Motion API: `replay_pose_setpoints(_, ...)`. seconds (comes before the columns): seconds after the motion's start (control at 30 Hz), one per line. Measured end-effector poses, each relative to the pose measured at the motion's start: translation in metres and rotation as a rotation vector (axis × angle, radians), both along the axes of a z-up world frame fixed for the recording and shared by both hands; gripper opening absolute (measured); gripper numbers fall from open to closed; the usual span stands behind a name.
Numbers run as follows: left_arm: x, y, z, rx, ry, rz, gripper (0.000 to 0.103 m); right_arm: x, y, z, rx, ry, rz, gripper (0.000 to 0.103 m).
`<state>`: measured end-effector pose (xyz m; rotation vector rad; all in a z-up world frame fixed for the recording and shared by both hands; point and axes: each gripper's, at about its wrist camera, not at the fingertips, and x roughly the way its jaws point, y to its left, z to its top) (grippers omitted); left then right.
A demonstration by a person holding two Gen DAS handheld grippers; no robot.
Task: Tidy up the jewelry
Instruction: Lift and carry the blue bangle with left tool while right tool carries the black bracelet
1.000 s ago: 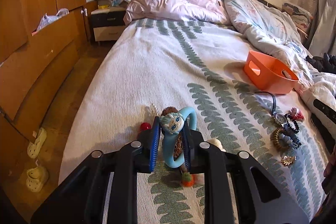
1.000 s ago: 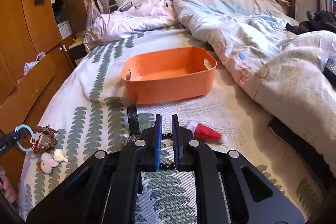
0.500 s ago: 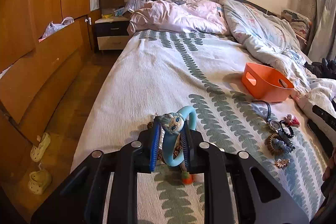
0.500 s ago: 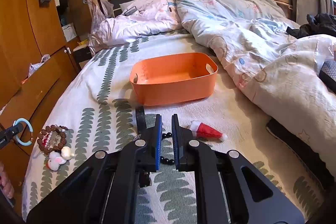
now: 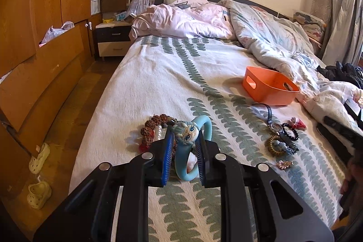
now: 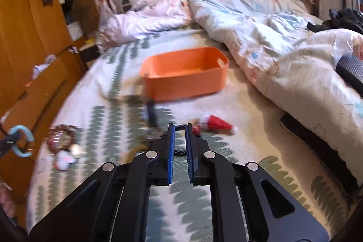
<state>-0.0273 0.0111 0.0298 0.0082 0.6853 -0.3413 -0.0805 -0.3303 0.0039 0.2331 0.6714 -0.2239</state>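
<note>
My left gripper (image 5: 182, 135) is shut on a light blue bracelet (image 5: 192, 149) with a doll face and holds it above the bedspread. Under it lie a brown bead bracelet (image 5: 156, 123) and pearl beads. An orange basket (image 5: 270, 89) stands at the right, empty as seen in the right wrist view (image 6: 185, 75). A watch (image 5: 275, 126), a black bead bracelet (image 5: 290, 134), a coiled hair tie (image 5: 275, 146) and a small Santa hat (image 6: 216, 124) lie near it. My right gripper (image 6: 180, 128) has its jaws nearly together above the black beads, with nothing visibly held.
Rumpled duvets (image 5: 261, 33) cover the far and right side of the bed. Wooden wardrobes (image 5: 34, 37) and a nightstand (image 5: 112, 37) line the left. Small shoes (image 5: 38, 174) lie on the floor. The right wrist view is motion blurred.
My left gripper rose and drew back with the blue bracelet. My right gripper lifted and shifted; the basket now sits more to the right in its view.
</note>
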Motion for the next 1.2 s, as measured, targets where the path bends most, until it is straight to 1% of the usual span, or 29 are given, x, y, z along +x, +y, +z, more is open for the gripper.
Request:
replay_pose_setpoints(0.03,-0.001,-0.001,0.0,0.002,-0.004,-0.002,0.02,0.008,-0.001,-0.009,-0.019,0.038,-0.001,0.019)
replay_pose_setpoints(0.07,-0.002,-0.003,0.0,0.004,-0.007,-0.003,0.02,0.022,-0.003,-0.021,-0.008,0.089,0.015,0.019)
replay_pose_setpoints(0.13,-0.002,-0.004,-0.001,0.006,-0.007,-0.008,0.02,0.034,-0.003,-0.033,0.006,0.108,0.024,0.019)
replay_pose_setpoints(0.2,-0.002,-0.006,-0.003,0.007,-0.004,-0.011,0.02,0.047,0.001,-0.042,-0.041,0.143,0.028,0.019)
replay_pose_setpoints(0.27,0.0,-0.006,-0.005,0.012,0.001,-0.01,0.02,0.056,0.0,-0.048,-0.039,0.163,0.037,0.021)
replay_pose_setpoints(0.3,0.001,-0.005,-0.006,0.012,0.003,-0.01,0.02,0.059,-0.002,-0.052,-0.032,0.175,0.03,0.023)
replay_pose_setpoints(0.33,0.003,-0.005,-0.008,0.012,0.008,-0.011,0.02,0.061,-0.004,-0.056,-0.034,0.187,0.018,0.03)
replay_pose_setpoints(0.37,0.003,-0.005,-0.008,0.012,0.011,-0.012,0.02,0.062,-0.005,-0.059,-0.035,0.2,0.017,0.035)
replay_pose_setpoints(0.4,0.005,-0.005,-0.009,0.012,0.016,-0.012,0.02,0.064,-0.006,-0.063,-0.041,0.216,0.01,0.045)
replay_pose_setpoints(0.43,0.006,-0.004,-0.01,0.011,0.019,-0.012,0.02,0.063,-0.007,-0.066,-0.052,0.224,0.0,0.052)
replay_pose_setpoints(0.47,0.006,-0.004,-0.011,0.011,0.02,-0.011,0.02,0.063,-0.008,-0.068,-0.06,0.223,0.0,0.052)
replay_pose_setpoints(0.57,0.008,-0.005,-0.012,0.011,0.024,-0.014,0.02,0.068,-0.01,-0.074,-0.072,0.239,-0.017,0.052)
replay_pose_setpoints(0.7,0.007,-0.008,-0.014,0.014,0.031,-0.022,0.02,0.078,-0.017,-0.086,-0.053,0.267,-0.026,0.052)
replay_pose_setpoints(0.87,0.005,-0.008,-0.012,0.005,0.029,-0.029,0.02,0.083,-0.016,-0.091,-0.066,0.267,-0.029,0.052)
replay_pose_setpoints(0.97,0.004,-0.009,-0.012,0.006,0.03,-0.033,0.02,0.086,-0.012,-0.095,-0.083,0.283,-0.034,0.052)
replay_pose_setpoints(1.0,0.004,-0.01,-0.012,0.006,0.031,-0.034,0.02,0.086,-0.011,-0.095,-0.083,0.287,-0.034,0.05)
replay_pose_setpoints(1.1,0.004,-0.01,-0.012,0.005,0.035,-0.033,0.019,0.087,-0.011,-0.092,-0.047,0.283,-0.008,0.033)
replay_pose_setpoints(1.17,0.004,-0.01,-0.012,0.004,0.032,-0.031,0.02,0.087,-0.009,-0.09,-0.043,0.284,-0.003,0.026)
replay_pose_setpoints(1.2,0.004,-0.01,-0.012,0.002,0.031,-0.032,0.02,0.086,-0.009,-0.09,-0.031,0.282,-0.004,0.019)
